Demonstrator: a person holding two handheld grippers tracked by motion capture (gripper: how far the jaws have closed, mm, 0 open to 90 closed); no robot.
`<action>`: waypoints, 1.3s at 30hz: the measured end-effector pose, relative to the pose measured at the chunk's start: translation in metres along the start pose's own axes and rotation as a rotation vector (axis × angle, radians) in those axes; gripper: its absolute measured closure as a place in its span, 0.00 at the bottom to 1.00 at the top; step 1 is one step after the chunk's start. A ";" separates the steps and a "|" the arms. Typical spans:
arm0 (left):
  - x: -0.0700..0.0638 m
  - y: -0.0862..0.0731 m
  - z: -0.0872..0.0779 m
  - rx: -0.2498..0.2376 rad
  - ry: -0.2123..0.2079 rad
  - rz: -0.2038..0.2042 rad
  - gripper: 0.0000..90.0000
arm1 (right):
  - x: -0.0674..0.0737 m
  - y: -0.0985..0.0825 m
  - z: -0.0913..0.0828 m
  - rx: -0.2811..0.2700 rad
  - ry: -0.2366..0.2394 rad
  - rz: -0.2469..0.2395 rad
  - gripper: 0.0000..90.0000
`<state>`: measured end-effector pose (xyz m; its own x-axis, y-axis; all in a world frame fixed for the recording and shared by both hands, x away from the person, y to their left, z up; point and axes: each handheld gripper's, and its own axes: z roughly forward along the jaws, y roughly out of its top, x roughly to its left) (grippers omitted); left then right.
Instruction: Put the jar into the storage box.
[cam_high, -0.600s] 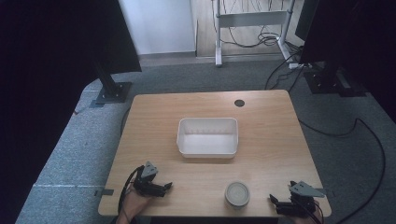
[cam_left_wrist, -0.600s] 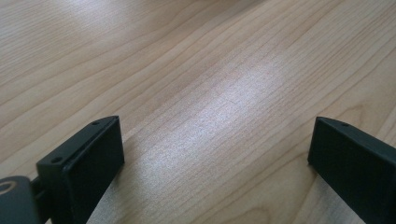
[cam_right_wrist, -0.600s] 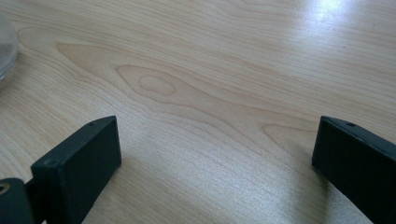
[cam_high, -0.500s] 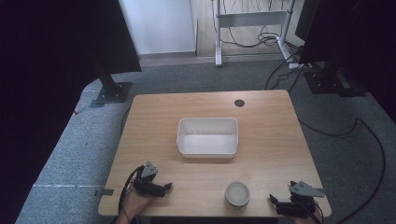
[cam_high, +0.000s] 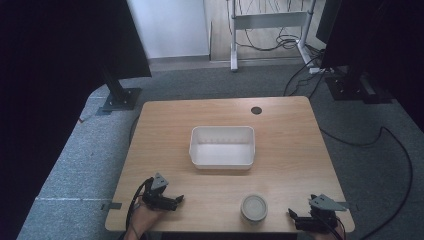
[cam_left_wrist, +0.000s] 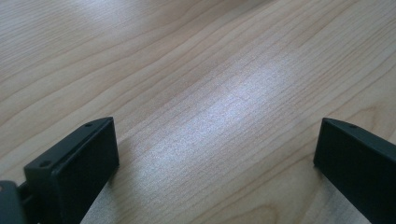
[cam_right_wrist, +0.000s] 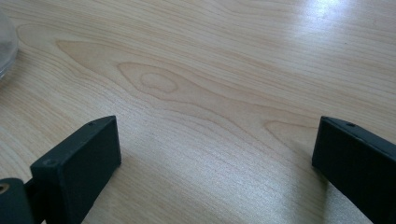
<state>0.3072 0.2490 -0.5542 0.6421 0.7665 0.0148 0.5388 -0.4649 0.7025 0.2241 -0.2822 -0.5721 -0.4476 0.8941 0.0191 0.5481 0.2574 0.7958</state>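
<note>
Wooden counter (cam_high: 280, 150): our right claw (cam_high: 295, 218) and left claw (cam_high: 176, 200), both agape, might knock the round lidded container (cam_high: 254, 207) off the near edge.

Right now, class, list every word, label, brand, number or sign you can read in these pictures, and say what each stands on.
None: no readable text shows on the white tub, the round container, the table, the left gripper or the right gripper.
</note>
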 end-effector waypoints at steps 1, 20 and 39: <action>0.000 0.000 0.000 0.000 0.002 -0.001 0.00 | 0.000 0.000 0.000 0.000 0.000 0.000 0.01; -0.001 -0.001 -0.001 -0.002 0.005 -0.005 0.01 | 0.004 0.006 -0.003 0.057 0.019 -0.015 0.02; -0.002 0.000 0.000 0.000 0.015 -0.013 0.00 | 0.019 0.011 -0.019 0.043 0.062 -0.034 0.03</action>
<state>0.3057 0.2474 -0.5541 0.6266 0.7792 0.0162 0.5475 -0.4549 0.7024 0.2077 -0.2691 -0.5519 -0.5090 0.8602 0.0312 0.5607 0.3038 0.7702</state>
